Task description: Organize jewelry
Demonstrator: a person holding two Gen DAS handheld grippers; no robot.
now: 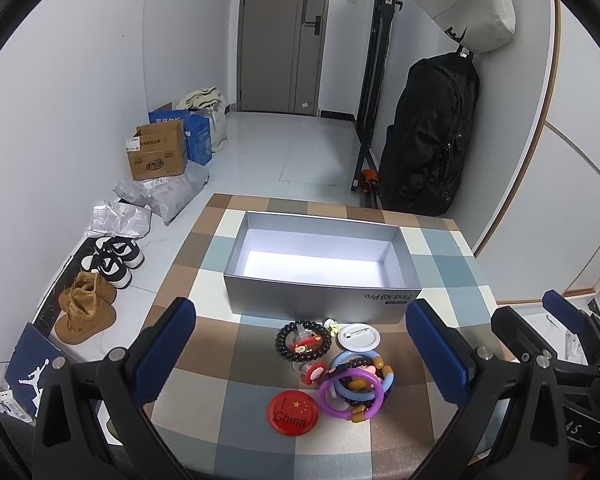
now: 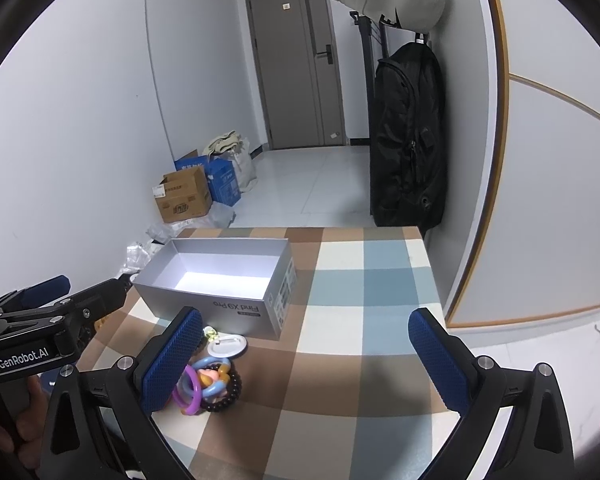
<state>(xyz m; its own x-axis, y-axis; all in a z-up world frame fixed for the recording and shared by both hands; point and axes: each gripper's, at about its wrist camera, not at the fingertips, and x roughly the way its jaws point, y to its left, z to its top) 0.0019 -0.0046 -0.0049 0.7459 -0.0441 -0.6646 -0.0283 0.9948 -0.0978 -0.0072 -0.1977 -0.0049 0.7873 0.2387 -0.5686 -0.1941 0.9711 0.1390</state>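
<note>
Left wrist view: left gripper (image 1: 302,354) spread wide above the jewelry pile, holding nothing.
Right gripper (image 2: 306,360) is equally wide and empty; bracelets (image 1: 354,384), black bead bracelet (image 1: 303,343), white badge (image 1: 358,336) and red badge (image 1: 294,412) lie near the table's (image 1: 260,432) front edge, just before the open grey box (image 1: 320,300).

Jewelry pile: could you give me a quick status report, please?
Left gripper and right gripper open, holding nothing. Jewelry still on table, in front of empty box. Nothing in the way.
</note>
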